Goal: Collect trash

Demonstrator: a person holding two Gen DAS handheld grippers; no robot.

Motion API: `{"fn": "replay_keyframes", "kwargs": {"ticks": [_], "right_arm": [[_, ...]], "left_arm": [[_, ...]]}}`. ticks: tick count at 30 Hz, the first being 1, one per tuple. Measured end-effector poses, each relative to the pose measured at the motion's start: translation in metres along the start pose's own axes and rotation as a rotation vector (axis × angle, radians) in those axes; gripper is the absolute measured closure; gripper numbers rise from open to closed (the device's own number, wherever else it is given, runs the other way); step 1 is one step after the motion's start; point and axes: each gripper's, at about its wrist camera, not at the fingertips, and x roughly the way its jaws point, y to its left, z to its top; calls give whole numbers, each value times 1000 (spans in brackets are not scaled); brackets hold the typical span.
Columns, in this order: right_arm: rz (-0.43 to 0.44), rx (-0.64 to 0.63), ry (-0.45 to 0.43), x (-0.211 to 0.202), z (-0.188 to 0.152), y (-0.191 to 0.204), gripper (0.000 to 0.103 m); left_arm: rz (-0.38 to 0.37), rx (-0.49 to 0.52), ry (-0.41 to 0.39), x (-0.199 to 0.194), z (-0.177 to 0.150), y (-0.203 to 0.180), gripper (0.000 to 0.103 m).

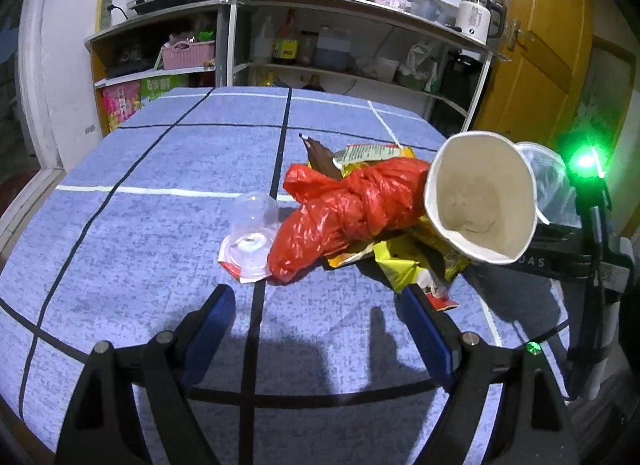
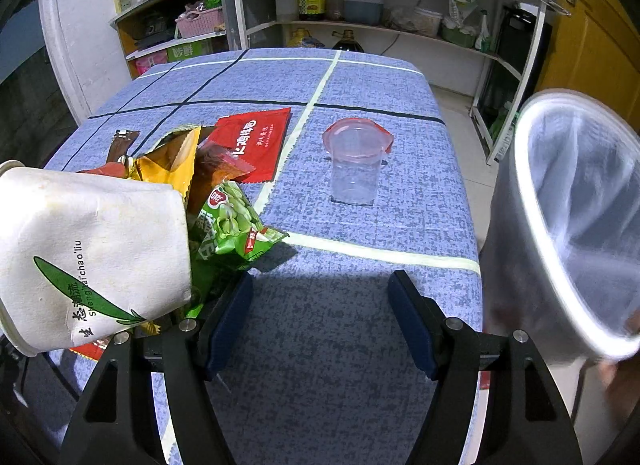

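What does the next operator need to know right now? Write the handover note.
Left gripper: open, empty, low over the table, aimed at the trash pile.
Right gripper: open, empty, over the near right part of the table.
Pile: red plastic bag knotted, lying on the yellow wrapper; white paper cup on its side on the wrappers; green snack packet and red sachet beside it.
Clear plastic cup stands apart from the pile, on a red-edged lid.
Bin with clear liner: off the table's right edge; nothing visible in the part shown.
Done: nothing visibly collected. Left: every piece.
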Motion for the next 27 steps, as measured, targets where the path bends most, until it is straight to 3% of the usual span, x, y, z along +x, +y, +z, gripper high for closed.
{"fn": "replay_keyframes", "kwargs": {"ticks": [7,27], "right_arm": [[0,-1,0,0,0,0,33],[1,-2,1,0,1,0,33]], "left_arm": [[15,7,47,14,-3,-5,17],[36,28,43,15,-3,-10,17]]}}
